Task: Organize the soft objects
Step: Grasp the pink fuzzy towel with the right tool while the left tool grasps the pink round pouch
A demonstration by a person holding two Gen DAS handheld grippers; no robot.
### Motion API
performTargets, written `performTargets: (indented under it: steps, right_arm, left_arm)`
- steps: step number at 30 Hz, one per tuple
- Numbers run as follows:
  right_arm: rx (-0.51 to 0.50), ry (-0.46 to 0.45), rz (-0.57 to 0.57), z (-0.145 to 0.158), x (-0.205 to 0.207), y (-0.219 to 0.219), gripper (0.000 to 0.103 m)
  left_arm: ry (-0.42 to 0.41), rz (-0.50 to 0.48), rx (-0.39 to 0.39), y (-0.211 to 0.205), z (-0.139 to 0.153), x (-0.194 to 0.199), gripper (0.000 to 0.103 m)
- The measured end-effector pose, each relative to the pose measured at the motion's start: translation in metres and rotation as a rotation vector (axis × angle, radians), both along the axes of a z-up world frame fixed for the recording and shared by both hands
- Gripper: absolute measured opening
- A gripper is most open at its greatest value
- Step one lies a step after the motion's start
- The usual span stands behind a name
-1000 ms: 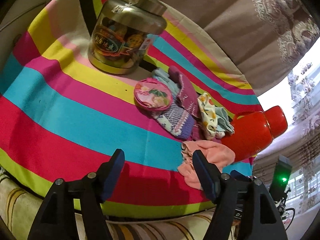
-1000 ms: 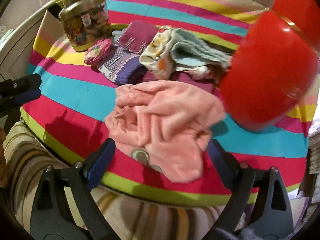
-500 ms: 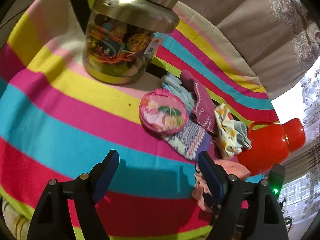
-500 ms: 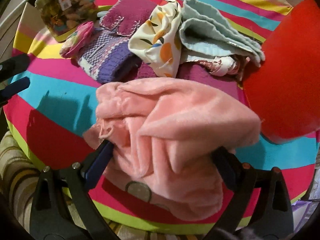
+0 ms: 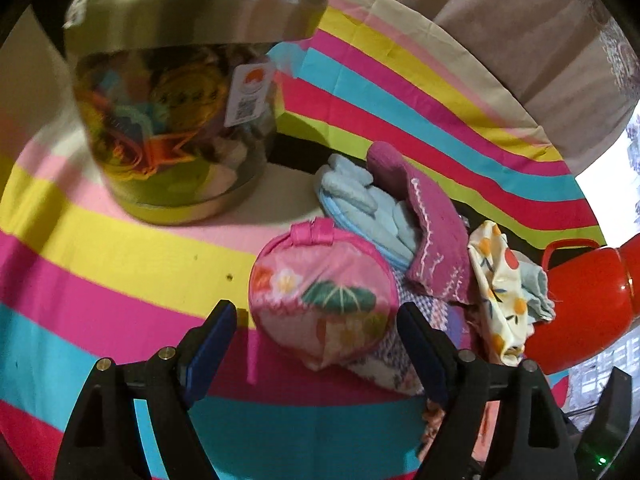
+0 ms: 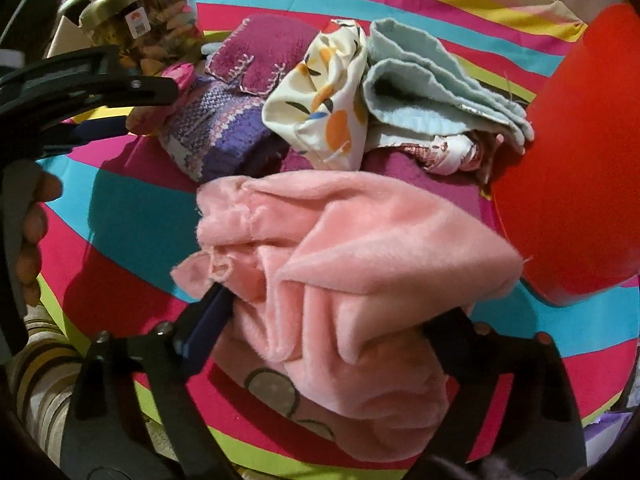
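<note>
- Two grippers are over the soft pile on the striped bench (image 5: 120,264).
- Left gripper (image 5: 316,344): fingers spread either side of the round pink floral pouch (image 5: 320,292), not touching; I judge it next needs to close on it.
- Right gripper (image 6: 332,312): fingers wide around the pink fleece cloth (image 6: 360,264), apparently not squeezing it; closing comes next.
</note>
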State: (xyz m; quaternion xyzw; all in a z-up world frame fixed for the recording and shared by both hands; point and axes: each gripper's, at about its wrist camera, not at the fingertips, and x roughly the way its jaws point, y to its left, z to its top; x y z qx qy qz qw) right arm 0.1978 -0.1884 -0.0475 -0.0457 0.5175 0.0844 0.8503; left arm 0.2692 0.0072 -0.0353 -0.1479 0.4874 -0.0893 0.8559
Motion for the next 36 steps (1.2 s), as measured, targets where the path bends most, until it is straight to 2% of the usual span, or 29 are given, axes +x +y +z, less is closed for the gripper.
performTargets:
  steps: [2, 3, 4, 9, 15, 21, 27, 36]
  right_arm:
    - [0.005, -0.015, 0.003, 0.002, -0.002, 0.001, 0.076]
    - [0.006, -0.020, 0.004, 0.003, -0.003, 0.000, 0.070]
    - [0.008, -0.026, 0.006, 0.003, -0.003, 0.000, 0.067]
    - [0.025, -0.043, 0.016, 0.010, -0.009, 0.000, 0.042]
    - [0.051, -0.048, 0.029, 0.017, -0.020, -0.001, 0.027]
    - [0.065, -0.061, 0.030, 0.020, -0.026, -0.004, 0.021]
    - [0.093, -0.088, 0.019, 0.033, -0.044, -0.014, 0.019]
    - [0.108, -0.138, -0.009, 0.054, -0.075, -0.029, 0.019]
  left_arm:
    - [-0.003, -0.011, 0.027, -0.002, -0.002, 0.004, 0.081]
    - [-0.005, -0.017, 0.027, -0.003, -0.002, 0.005, 0.075]
    - [-0.009, -0.026, 0.027, -0.006, -0.002, 0.005, 0.073]
    - [-0.036, -0.027, 0.043, -0.005, 0.001, -0.001, 0.072]
    - [-0.079, -0.010, 0.055, 0.005, 0.013, -0.024, 0.072]
    - [-0.099, -0.004, 0.038, 0.012, 0.023, -0.047, 0.071]
    - [-0.116, -0.007, -0.003, 0.009, 0.036, -0.073, 0.071]
    - [-0.146, -0.063, -0.056, -0.011, 0.054, -0.111, 0.067]
